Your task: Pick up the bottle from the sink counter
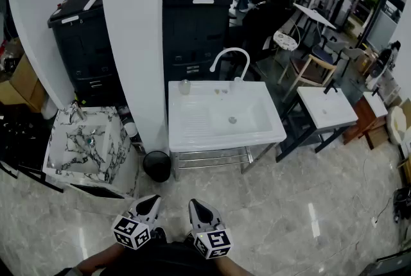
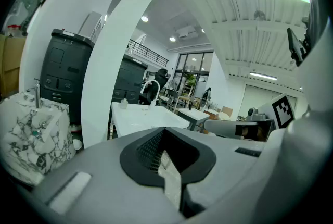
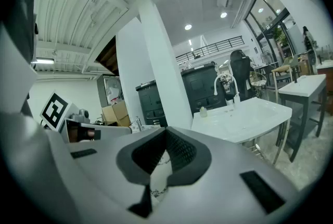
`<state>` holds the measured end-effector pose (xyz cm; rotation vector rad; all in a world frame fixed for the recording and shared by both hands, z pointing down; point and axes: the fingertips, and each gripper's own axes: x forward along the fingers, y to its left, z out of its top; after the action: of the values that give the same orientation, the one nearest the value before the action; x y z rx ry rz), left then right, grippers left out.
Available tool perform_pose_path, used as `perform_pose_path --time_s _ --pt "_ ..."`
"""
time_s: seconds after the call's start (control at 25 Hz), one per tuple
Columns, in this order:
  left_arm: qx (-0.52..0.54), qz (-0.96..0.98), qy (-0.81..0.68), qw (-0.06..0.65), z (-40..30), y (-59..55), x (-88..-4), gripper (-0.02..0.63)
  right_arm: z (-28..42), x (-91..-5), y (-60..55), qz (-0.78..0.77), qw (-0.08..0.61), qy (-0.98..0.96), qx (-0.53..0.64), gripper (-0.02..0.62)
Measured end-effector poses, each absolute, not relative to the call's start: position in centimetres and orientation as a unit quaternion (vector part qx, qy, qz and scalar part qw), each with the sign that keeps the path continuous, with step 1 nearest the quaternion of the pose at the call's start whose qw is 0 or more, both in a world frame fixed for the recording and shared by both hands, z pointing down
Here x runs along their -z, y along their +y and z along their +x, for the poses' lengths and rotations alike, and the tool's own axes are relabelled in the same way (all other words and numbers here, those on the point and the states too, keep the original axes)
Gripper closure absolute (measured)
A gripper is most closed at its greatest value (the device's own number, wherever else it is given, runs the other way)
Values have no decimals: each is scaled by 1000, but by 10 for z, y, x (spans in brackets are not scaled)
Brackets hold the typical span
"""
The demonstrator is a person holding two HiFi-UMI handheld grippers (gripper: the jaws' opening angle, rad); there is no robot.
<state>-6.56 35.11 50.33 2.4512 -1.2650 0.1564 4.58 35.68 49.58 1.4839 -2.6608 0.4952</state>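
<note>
A small clear bottle (image 1: 184, 86) stands at the back left corner of the white sink counter (image 1: 192, 127), left of the curved white faucet (image 1: 229, 58). My left gripper (image 1: 153, 200) and right gripper (image 1: 194, 204) are side by side low in the head view, well short of the counter and pointing toward it. Both have their jaws together with nothing between them. The left gripper view shows the bottle (image 2: 124, 104) far beyond the shut left gripper (image 2: 165, 158). In the right gripper view the bottle (image 3: 203, 112) is small, beyond the right gripper (image 3: 158, 158).
A white pillar (image 1: 135, 43) rises just left of the counter, with a black round bin (image 1: 157, 165) at its foot. A marble-patterned sink (image 1: 83, 143) sits at the left. Black cabinets (image 1: 192, 18) stand behind, and a smaller white sink table (image 1: 327, 108) and chairs lie to the right.
</note>
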Motion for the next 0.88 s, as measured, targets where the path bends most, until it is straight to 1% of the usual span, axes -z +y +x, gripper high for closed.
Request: perform_pose_path --time_s 0.36,0.88 --pt "-56 869 -453 189 -44 351 -502 606 60 -491 357 464 6 -870 -170 590" --pt "-64 853 -474 207 -19 369 -516 606 89 -511 365 447 17 -874 -189 591"
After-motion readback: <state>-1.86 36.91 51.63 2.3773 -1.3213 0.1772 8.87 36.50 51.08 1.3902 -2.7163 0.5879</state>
